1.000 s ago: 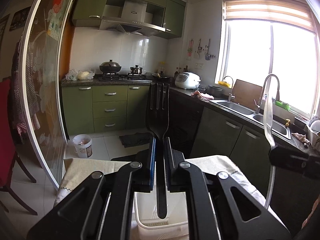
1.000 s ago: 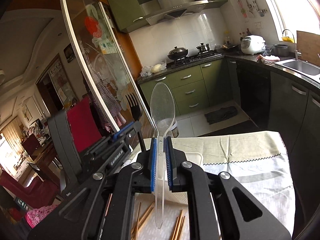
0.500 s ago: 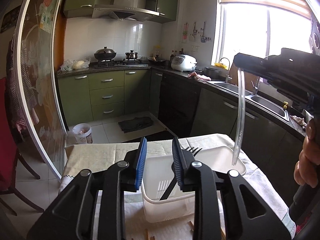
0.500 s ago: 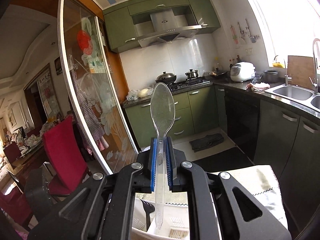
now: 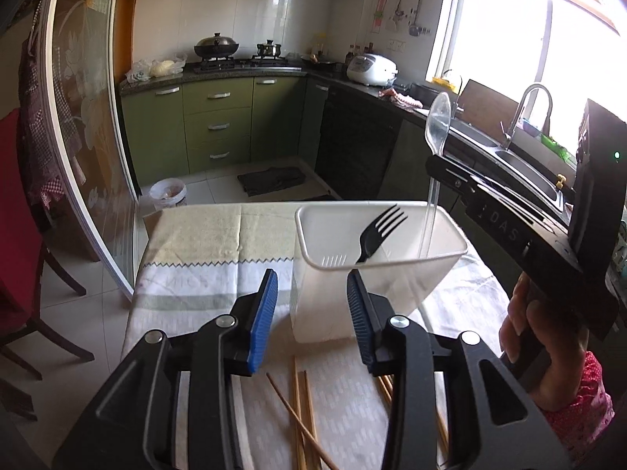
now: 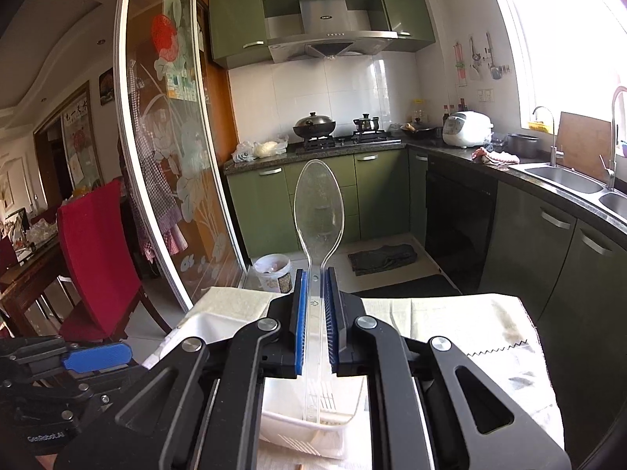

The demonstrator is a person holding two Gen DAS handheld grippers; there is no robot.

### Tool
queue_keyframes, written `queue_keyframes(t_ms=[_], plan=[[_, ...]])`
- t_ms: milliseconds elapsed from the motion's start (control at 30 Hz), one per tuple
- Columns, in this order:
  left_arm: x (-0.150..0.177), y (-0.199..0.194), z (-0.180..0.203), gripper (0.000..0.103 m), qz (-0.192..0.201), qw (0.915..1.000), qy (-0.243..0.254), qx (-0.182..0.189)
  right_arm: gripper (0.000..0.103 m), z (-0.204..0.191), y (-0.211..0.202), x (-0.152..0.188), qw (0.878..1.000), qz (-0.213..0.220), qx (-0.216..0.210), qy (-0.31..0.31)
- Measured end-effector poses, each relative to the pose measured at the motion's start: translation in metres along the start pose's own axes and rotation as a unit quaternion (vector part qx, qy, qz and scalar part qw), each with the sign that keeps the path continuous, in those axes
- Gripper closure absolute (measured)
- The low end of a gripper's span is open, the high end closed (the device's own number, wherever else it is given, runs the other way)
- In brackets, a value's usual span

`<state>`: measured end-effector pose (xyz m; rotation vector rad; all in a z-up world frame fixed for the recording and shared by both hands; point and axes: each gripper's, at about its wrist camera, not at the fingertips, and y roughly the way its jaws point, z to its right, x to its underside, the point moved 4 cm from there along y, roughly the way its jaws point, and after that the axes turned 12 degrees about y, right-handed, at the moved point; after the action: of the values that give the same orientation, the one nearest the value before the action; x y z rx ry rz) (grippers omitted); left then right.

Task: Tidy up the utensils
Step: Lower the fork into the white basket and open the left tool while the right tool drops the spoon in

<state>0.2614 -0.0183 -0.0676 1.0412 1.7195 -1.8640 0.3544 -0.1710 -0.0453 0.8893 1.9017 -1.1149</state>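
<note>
A white plastic utensil holder point(image 5: 450, 260) stands on the cloth-covered table. A black fork point(image 5: 377, 231) leans inside it, tines up. My left gripper point(image 5: 312, 293) is open and empty, just in front of the holder. My right gripper point(image 6: 314, 303) is shut on a clear plastic spoon point(image 6: 319, 211), bowl up, with the handle reaching down into the holder point(image 6: 298, 427). The spoon point(image 5: 438, 127) and right gripper also show at the right of the left wrist view. Several wooden chopsticks point(image 5: 299, 411) lie on the cloth near me.
The table has a pale cloth point(image 5: 219, 258) with a zigzag line. A red chair point(image 6: 94, 250) and a glass sliding door point(image 6: 164, 164) are to the left. Green cabinets point(image 5: 217, 129), a stove and a sink counter point(image 6: 568, 180) lie beyond. A small bin point(image 5: 168, 194) is on the floor.
My left gripper let go of the black fork, which now leans in the holder, and opened wide and drew back. My right gripper lowered the spoon's handle into the holder.
</note>
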Motion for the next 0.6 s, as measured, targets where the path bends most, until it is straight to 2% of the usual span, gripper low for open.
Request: queue_keyframes(t_ms=[133, 267, 400, 467, 600], plan=[[0.026, 0.002, 0.006, 0.065, -0.062, 0.9980, 0.001, 0.016, 0.093, 0.005, -0.005, 0.018, 1.000, -0.005, 0.009, -0.008], [0.042, 0.001, 0.014, 0.064, -0.089, 0.9958, 0.008, 0.021, 0.092, 0.008, -0.010, 0.029, 1.000, -0.014, 0.014, -0.016], [0.052, 0.002, 0.020, 0.063, -0.117, 0.9926, 0.001, 0.031, 0.084, 0.008, -0.017, 0.035, 0.999, -0.024, 0.021, -0.021], [0.057, 0.003, 0.022, 0.063, -0.132, 0.9908, 0.001, 0.033, 0.071, 0.007, -0.022, 0.037, 0.999, -0.027, 0.021, -0.028], [0.069, 0.009, 0.022, 0.062, -0.168, 0.9851, -0.012, 0.036, 0.070, 0.006, -0.036, 0.034, 0.999, -0.015, 0.030, -0.033]])
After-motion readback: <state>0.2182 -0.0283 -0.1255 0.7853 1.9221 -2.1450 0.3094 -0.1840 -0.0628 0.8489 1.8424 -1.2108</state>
